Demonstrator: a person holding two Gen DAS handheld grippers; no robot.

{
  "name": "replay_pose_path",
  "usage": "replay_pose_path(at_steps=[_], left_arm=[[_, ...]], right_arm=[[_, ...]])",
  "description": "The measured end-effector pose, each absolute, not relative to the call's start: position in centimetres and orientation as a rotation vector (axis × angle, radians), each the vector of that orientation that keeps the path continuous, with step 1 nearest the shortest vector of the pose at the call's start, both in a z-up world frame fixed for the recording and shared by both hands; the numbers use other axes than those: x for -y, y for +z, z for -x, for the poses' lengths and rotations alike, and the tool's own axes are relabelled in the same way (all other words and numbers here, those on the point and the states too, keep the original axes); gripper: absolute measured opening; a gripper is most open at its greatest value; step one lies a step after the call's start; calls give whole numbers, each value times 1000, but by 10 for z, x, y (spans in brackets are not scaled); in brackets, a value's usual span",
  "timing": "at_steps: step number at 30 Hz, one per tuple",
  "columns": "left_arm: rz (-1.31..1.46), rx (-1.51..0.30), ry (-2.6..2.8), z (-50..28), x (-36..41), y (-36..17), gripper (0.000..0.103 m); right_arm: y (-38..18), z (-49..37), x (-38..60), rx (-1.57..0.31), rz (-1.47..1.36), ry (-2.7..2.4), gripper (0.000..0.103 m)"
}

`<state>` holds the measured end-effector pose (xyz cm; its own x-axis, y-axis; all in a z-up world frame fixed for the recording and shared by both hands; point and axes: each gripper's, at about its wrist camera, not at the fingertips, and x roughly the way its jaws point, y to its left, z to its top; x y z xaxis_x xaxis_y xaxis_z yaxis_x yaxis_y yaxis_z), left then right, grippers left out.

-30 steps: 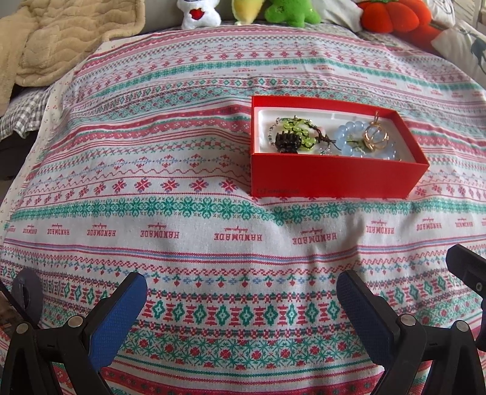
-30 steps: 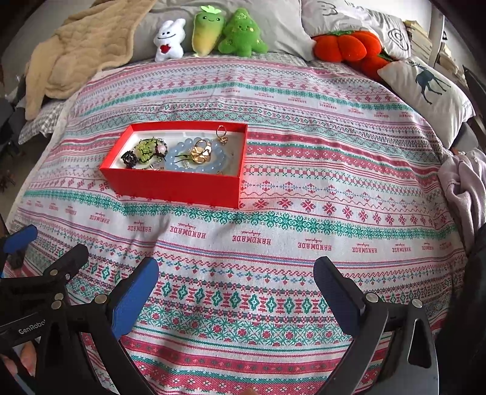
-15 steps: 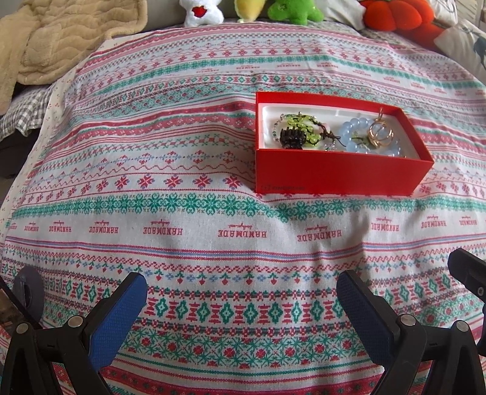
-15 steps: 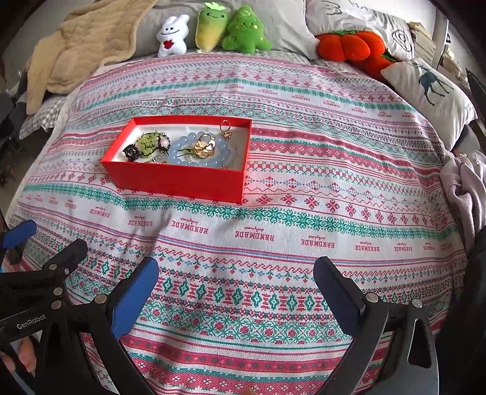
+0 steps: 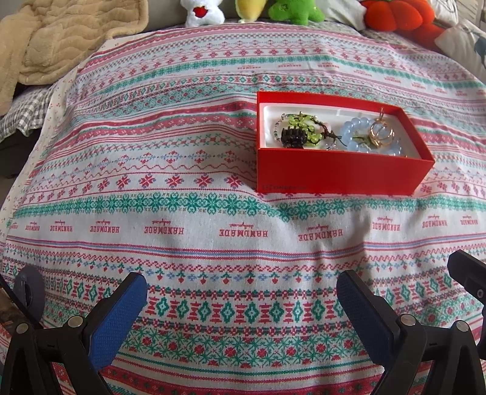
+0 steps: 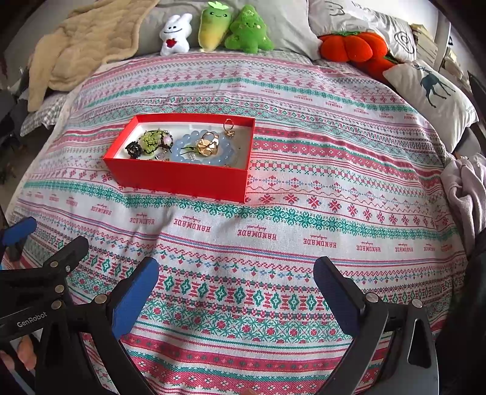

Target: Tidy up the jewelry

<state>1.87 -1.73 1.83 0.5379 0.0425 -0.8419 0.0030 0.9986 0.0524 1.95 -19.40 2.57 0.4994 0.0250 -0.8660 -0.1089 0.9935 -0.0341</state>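
A red box (image 5: 340, 173) (image 6: 182, 177) with a white lining sits on the patterned bedspread. Inside lie a green bead bracelet (image 5: 299, 124) (image 6: 152, 140), a black charm (image 5: 293, 138) (image 6: 133, 149), a pale blue bead bracelet (image 5: 354, 133) (image 6: 185, 152), gold rings (image 5: 379, 133) (image 6: 208, 144) and a small gold earring (image 6: 229, 127). My left gripper (image 5: 241, 303) hovers open near the bed's front edge, well short of the box. My right gripper (image 6: 235, 291) is open too, in front and to the right of the box. Both hold nothing.
Plush toys (image 6: 215, 29), an orange pumpkin cushion (image 6: 352, 48) and a deer pillow (image 6: 431, 88) line the head of the bed. A beige blanket (image 5: 54, 39) lies at the back left. Crumpled grey cloth (image 6: 464, 188) hangs at the right edge.
Both views have drifted slightly: the box sits a little further right in the left wrist view and a little higher in the right. The jewelry has not moved.
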Motion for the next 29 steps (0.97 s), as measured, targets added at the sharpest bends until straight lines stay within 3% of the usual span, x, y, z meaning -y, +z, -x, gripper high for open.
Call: replay_pose_path(at_steps=[29], left_arm=[[-54, -1000, 9, -13, 18, 15, 102]], right_arm=[[19, -16, 187, -1051, 121, 89, 103]])
